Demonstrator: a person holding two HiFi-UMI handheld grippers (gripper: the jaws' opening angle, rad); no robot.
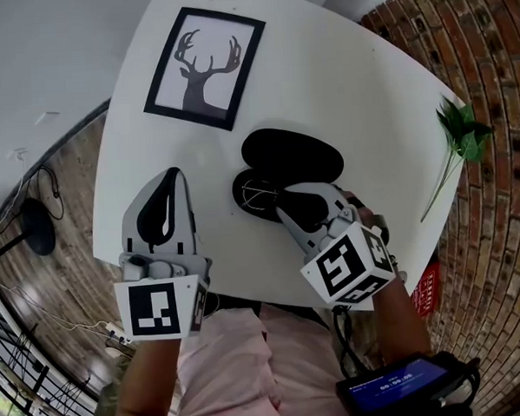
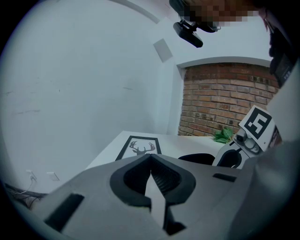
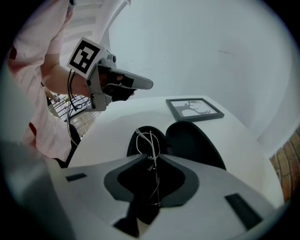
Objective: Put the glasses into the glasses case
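On the left, the left gripper (image 1: 173,177) hangs over the white table (image 1: 349,85), jaws together and empty, well apart from the work. Beyond it lies a framed deer picture (image 1: 205,66). In the middle the black glasses case (image 1: 294,153) is open, and the thin wire glasses (image 3: 149,140) sit in its nearer half, seemingly tilted, not flat. The right gripper (image 3: 151,158) is over them, its jaws a little apart with the wire between and not pressed. I think the danger is snagging: if a pad catches the frame on the way out, it could drag the glasses out over the rim.
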